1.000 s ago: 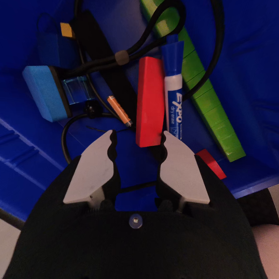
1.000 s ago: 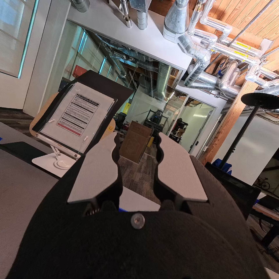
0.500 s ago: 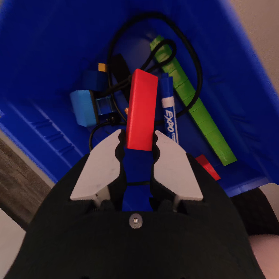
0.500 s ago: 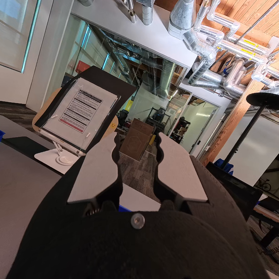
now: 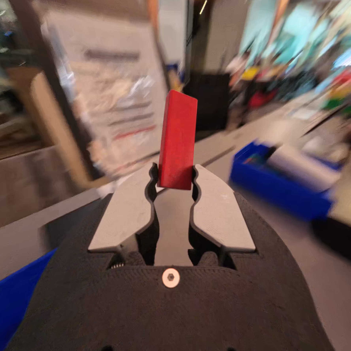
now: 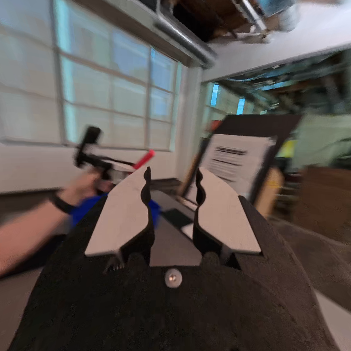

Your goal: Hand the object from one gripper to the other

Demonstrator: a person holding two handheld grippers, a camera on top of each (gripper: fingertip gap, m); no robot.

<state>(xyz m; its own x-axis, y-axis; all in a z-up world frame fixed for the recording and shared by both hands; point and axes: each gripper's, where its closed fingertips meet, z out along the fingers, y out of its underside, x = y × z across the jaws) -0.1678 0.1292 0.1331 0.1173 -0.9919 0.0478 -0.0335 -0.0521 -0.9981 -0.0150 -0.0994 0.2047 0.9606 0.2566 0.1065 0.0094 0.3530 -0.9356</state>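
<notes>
Presently the carry toward the handover is judged to be in hand: above the tabletop [image 5: 171, 212] the red block [image 5: 177, 140] is held upright, pinched at its lower end by the left gripper [image 5: 174, 177], while the right gripper [image 6: 172, 182] is held level, parted and empty, so alignment onto the block's free upper end is called for next.

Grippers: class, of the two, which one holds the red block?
The left gripper: its jaws clamp the red block, while the right gripper is open and empty.

Prob. workshop/lab: exposed duct [image 6: 182, 40], blue parts bin [image 5: 281, 188], big windows [image 6: 106, 91].
</notes>
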